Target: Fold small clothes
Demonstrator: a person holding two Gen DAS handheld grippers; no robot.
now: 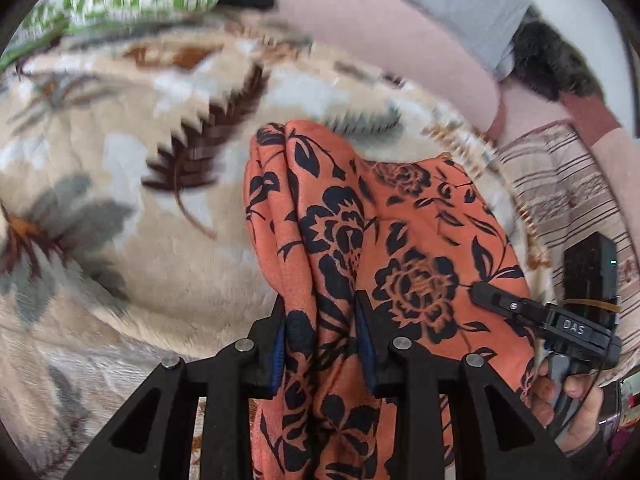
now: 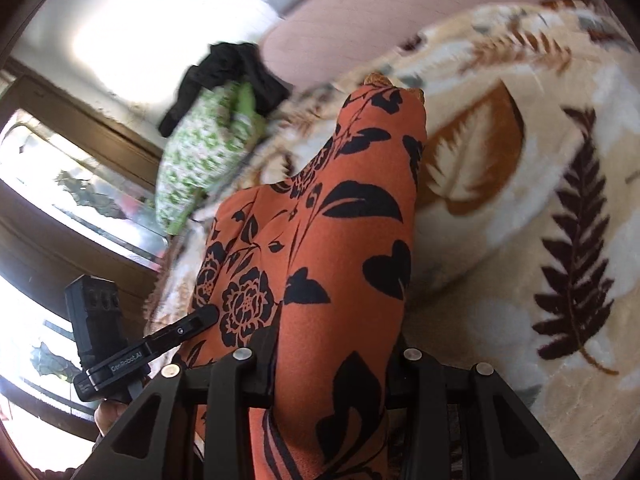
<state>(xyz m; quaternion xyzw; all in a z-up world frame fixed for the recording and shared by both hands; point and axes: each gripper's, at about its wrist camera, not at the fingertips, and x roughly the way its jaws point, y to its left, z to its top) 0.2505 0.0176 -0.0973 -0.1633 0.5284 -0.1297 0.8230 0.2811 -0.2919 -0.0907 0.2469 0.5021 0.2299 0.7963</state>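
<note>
An orange garment with black flowers (image 1: 384,240) hangs bunched between my two grippers above a beige leaf-patterned blanket (image 1: 140,200). My left gripper (image 1: 322,312) is shut on a gathered fold of it. My right gripper (image 2: 332,344) is shut on another part of the same garment (image 2: 344,240), which drapes over its fingers and hides them. The right gripper also shows at the right edge of the left wrist view (image 1: 496,300), and the left gripper at the lower left of the right wrist view (image 2: 200,320).
A green-and-white patterned cloth bundle (image 2: 200,152) with a black garment (image 2: 232,72) on it lies at the blanket's far side. A pink cushion (image 1: 380,36) and a striped cloth (image 1: 560,184) border the blanket (image 2: 520,160). A window (image 2: 80,184) is on the left.
</note>
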